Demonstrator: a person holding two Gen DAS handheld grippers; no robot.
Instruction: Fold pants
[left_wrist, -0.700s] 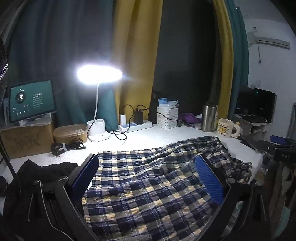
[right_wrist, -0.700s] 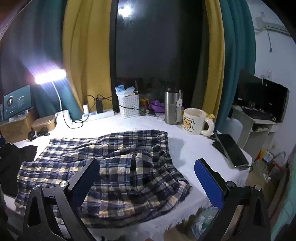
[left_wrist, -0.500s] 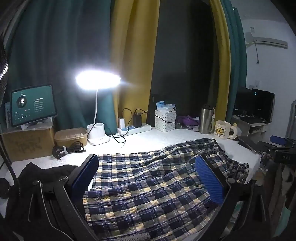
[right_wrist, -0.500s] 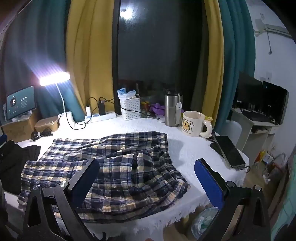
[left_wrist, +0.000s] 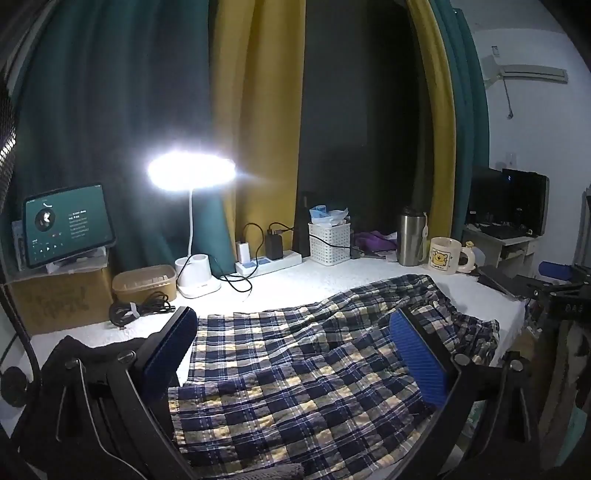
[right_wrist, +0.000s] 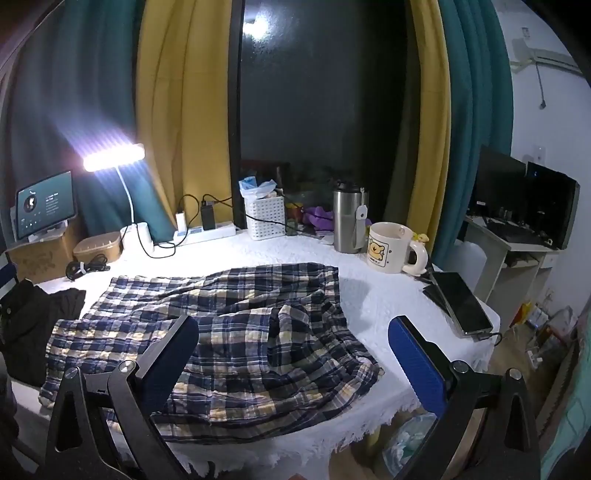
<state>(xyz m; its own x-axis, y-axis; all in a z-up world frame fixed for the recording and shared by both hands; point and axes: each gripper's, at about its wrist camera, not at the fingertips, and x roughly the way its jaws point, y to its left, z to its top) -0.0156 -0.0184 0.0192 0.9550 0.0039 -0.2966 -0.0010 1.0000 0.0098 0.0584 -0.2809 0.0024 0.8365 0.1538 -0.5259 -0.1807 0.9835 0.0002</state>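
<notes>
Closest to me, the left gripper (left_wrist: 293, 349) hangs over the near end of the plaid pants (left_wrist: 303, 369), its jaws spread as wide as they go with nothing between the blue pads. The right gripper (right_wrist: 293, 356) hovers over the other end, tipped more steeply down, jaws just as wide and just as empty. Neither one touches the cloth.

The pants lie rumpled across the white tabletop (right_wrist: 373, 295), spread lengthwise. The bunched end by the right gripper reaches the near edge of the tabletop, with a ridge of fabric standing up in the middle; the other end lies flatter beside a dark garment (right_wrist: 33, 317) at the left edge. No fold looks made yet, so I judge this to be the very start: picking where to take hold.

The next move, I'd say, calls for each gripper to drop onto an edge of the pants, close on a single layer and pull the cloth flat before one half is laid over the other. The crumpled ridge may need smoothing first, or the fold will trap it.

Farther back stand a phone (right_wrist: 460, 302), a cartoon mug (right_wrist: 391, 247) and a steel tumbler (right_wrist: 347, 221), close enough to the far right corner of the cloth that a wide swing could knock them. Beyond are a white basket (right_wrist: 266, 218), a power strip (right_wrist: 207, 232) and the glaring desk lamp (left_wrist: 192, 171).
</notes>
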